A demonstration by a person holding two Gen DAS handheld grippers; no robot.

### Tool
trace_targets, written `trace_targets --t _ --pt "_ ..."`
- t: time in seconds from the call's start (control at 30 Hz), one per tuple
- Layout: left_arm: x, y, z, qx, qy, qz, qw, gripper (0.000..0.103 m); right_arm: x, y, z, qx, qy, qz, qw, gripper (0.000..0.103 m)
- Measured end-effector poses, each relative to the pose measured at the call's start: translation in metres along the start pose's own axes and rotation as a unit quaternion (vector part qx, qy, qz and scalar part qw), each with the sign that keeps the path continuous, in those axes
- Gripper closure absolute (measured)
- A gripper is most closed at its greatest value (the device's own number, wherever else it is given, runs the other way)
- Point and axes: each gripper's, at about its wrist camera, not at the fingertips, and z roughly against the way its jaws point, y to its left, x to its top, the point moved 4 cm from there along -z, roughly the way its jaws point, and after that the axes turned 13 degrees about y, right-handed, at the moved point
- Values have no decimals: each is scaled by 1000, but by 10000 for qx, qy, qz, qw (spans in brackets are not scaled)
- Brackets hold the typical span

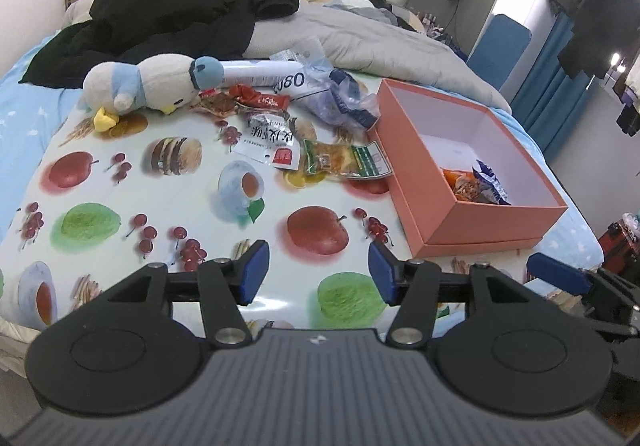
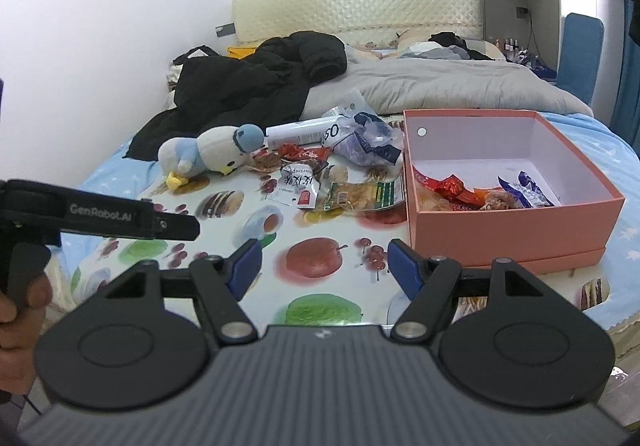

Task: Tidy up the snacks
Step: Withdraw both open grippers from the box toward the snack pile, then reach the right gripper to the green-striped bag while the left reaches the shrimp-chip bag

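An open orange box stands at the right of a fruit-print cloth and holds several snack packets. Loose snacks lie left of it: a green-edged packet, a white packet with red label, a red packet and a clear blue bag. My left gripper is open and empty, low over the cloth's near edge. My right gripper is open and empty too, near the box's front left corner.
A plush penguin and a white tube lie behind the snacks. A black jacket and grey blanket cover the bed beyond. The left gripper's body shows at the right view's left.
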Motion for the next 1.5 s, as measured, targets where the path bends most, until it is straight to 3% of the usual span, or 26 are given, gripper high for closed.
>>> trace_targets --t 0.47,0.87,0.97,1.4,1.43,1.5 --pt "41 33 -56 94 349 375 9986 32 9 9 -53 -143 435 218 9987 32" --pt "115 62 -133 140 475 434 9978 31 60 17 -131 26 573 404 9975 32" --pt "137 70 -159 104 504 448 9977 20 74 14 -155 -52 607 480 9970 32" --pt "241 100 -278 -372 770 461 9953 20 126 -10 -294 -246 1194 358 9919 31" --pt "247 99 -286 -410 810 459 9948 20 128 -11 -304 -293 1274 386 9907 31" --pt "254 98 -298 -380 918 465 9940 17 131 -14 -321 -395 1460 409 9877 18"
